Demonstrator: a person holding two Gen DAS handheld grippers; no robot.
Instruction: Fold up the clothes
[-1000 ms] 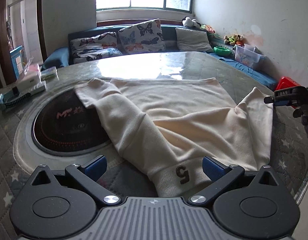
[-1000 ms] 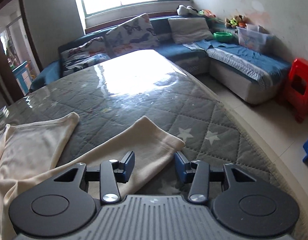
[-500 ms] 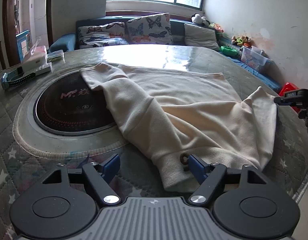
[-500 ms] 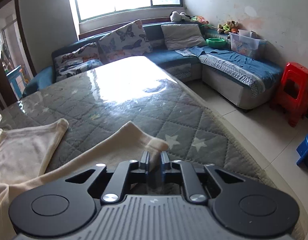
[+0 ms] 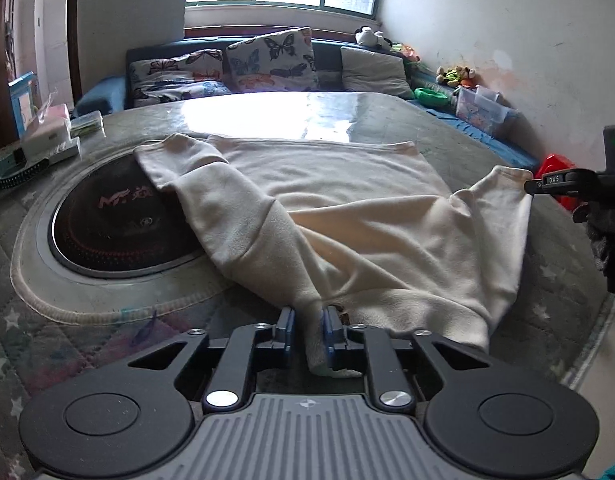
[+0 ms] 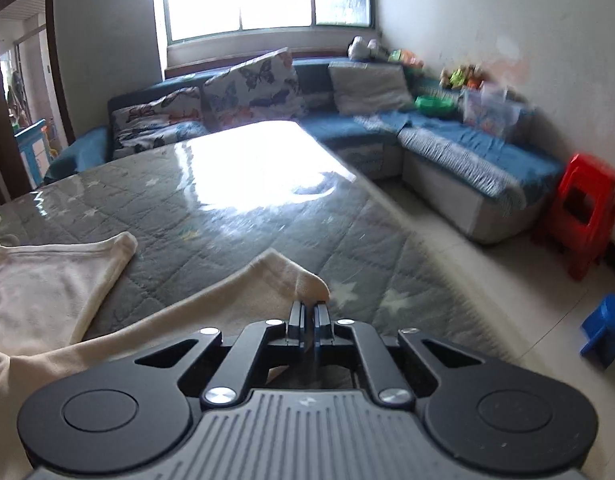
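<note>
A cream sweatshirt (image 5: 347, 216) lies spread on the quilted table, one sleeve folded across its body toward me. My left gripper (image 5: 307, 322) is shut on that sleeve's cuff at the near edge, the fabric bunched between the blue pads. In the right wrist view the sweatshirt (image 6: 47, 280) shows at the left, and my right gripper (image 6: 308, 312) is shut on the corner of the other sleeve. That gripper also appears at the right edge of the left wrist view, the right gripper (image 5: 533, 186) pinching the lifted corner.
A round black cooktop (image 5: 119, 216) is set into the table left of the garment. Boxes and a comb (image 5: 31, 152) lie at the far left. A blue sofa (image 6: 447, 148) wraps the far side; a red stool (image 6: 583, 208) and a blue stool (image 6: 605, 328) stand on the floor.
Both grippers went from open to shut: the right closed on the sleeve corner first, then the left closed on the cuff. Both ends are now slightly lifted.
</note>
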